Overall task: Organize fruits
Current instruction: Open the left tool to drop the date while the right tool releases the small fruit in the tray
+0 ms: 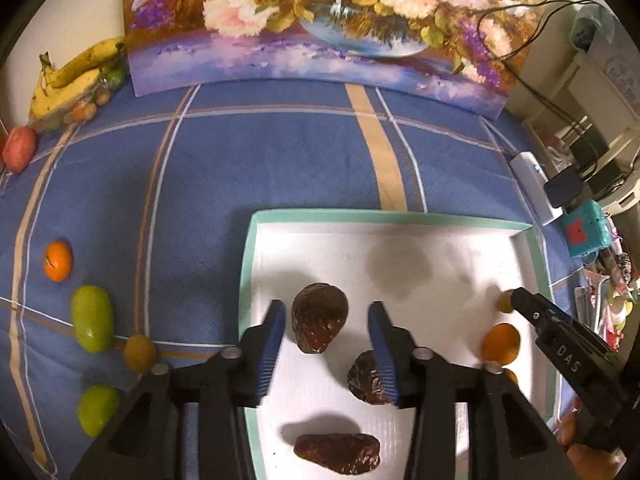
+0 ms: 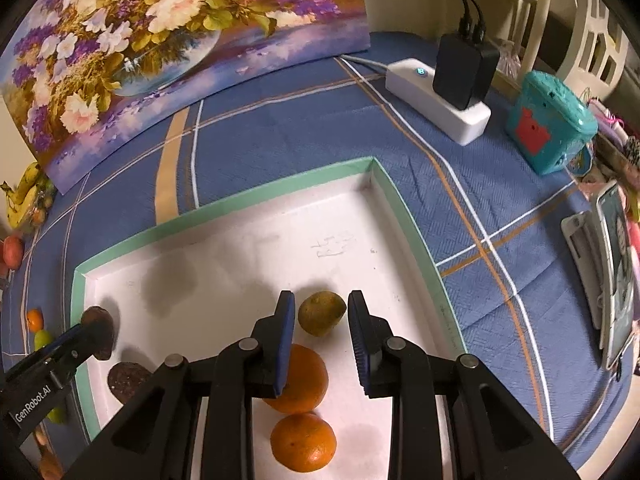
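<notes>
Dark brown fruit lies in the white tray, long axis near-to-far, narrow end nearer. Left gripper straddles it, fingers apart, not touching. Right gripper frames a yellowish fruit, fingers apart, no contact; two oranges nearer. Tray on blue plaid cloth; flower painting behind.

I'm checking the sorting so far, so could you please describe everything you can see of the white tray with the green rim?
The tray is a shallow rectangular box, probably cardboard, white inside with a pale green rim and low walls. It lies flat on the blue checked tablecloth. Three dark brown fruits sit on its left side, two oranges and a small yellow-green fruit on its right. Faint handwriting and grey shadows mark the floor.
</notes>
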Demonstrator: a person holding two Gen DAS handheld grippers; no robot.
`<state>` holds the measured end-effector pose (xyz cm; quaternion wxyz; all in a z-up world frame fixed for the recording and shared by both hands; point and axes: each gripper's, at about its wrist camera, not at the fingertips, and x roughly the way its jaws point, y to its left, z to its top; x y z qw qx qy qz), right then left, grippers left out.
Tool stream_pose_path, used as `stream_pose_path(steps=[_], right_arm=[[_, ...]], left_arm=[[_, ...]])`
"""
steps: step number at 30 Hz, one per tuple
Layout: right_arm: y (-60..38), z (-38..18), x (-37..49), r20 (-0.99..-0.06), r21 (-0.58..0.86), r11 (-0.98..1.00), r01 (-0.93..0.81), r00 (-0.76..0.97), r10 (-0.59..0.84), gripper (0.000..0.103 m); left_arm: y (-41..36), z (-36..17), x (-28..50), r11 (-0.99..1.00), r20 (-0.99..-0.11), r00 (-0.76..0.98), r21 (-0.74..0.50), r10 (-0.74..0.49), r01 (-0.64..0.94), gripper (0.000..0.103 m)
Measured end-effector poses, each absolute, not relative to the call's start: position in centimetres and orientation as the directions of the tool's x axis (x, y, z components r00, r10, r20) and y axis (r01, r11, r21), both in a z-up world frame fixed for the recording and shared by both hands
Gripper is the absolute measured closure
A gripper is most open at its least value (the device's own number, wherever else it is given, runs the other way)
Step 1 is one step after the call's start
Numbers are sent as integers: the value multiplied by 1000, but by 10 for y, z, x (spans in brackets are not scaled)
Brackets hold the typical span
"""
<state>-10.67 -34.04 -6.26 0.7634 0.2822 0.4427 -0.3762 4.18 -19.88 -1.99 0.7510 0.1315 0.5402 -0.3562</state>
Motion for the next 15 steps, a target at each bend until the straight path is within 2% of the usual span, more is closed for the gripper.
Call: stream_pose_path(steps=[5, 6, 7, 8, 9, 10, 12, 13, 15], right_arm=[[-333, -48, -104, -885, 87, 570, 817, 326, -332, 73], [-333, -46, -104, -886, 93, 569, 817, 329, -328, 73], [-332, -42, -104, -885, 106, 567, 817, 338, -321, 73], [-331, -39, -103, -884, 111, 568, 816, 341, -318, 73], [-329, -38, -102, -886, 109, 570, 814, 340, -316, 69], [-326, -36, -99, -892, 96, 579, 810, 328, -312, 64], [-323, -36, -94, -896, 78, 590, 804, 317, -313, 38], [-321, -36, -92, -896, 73, 594, 801, 315, -314, 35], [-317, -37, -89, -899, 66, 604, 794, 310, -309, 33]], left_arm=[[-191, 4, 47, 717, -892, 195, -181, -408, 674, 55], [-188, 8, 49, 722, -891, 203, -177, -407, 669, 51], [-185, 11, 51, 728, -891, 213, -169, -401, 664, 37], [-183, 13, 53, 737, -892, 226, -156, -391, 658, 30], [-179, 14, 57, 751, -893, 248, -136, -375, 647, 25], [-178, 14, 60, 759, -894, 259, -125, -365, 639, 25], [-170, 12, 67, 782, -902, 278, -96, -330, 615, 18], [-167, 11, 69, 791, -905, 284, -88, -318, 606, 11], [-162, 7, 76, 810, -908, 301, -66, -291, 582, 4]])
